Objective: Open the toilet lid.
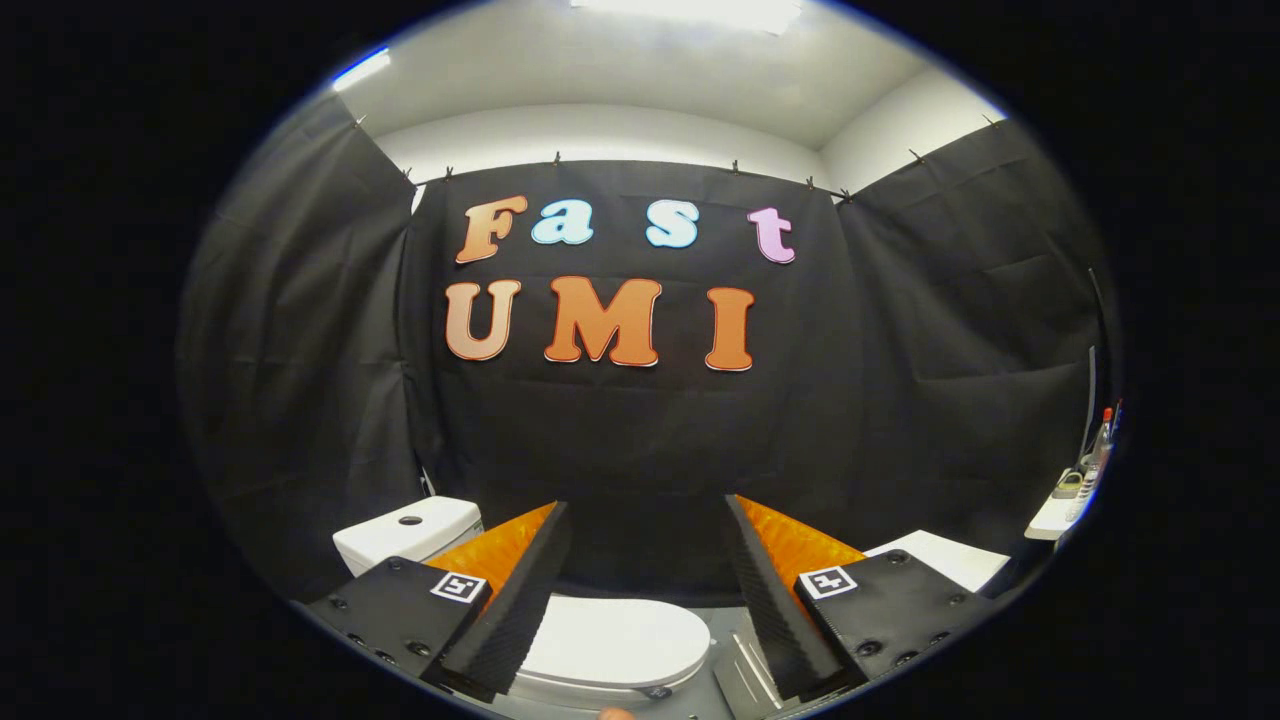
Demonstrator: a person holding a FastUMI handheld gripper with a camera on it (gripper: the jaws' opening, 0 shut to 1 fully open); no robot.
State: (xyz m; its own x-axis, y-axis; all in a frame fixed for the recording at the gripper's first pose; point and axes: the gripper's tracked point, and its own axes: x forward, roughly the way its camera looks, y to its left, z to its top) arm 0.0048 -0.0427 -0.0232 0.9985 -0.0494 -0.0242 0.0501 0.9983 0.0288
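Observation:
A white toilet stands low and close in the gripper view. Its lid (615,638) lies flat and closed over the bowl, showing in the gap between my fingers and below them. The white tank (405,530) with a round flush button rises behind my left finger. My gripper (648,505) is open, its fingers spread wide, held above the lid and not touching it. Nothing is between the fingers.
Black cloth walls close the booth behind and on both sides. A white flat surface (940,555) lies beyond the right finger. A small shelf (1065,510) with bottles is at the far right. Grey floor (725,680) lies beside the toilet.

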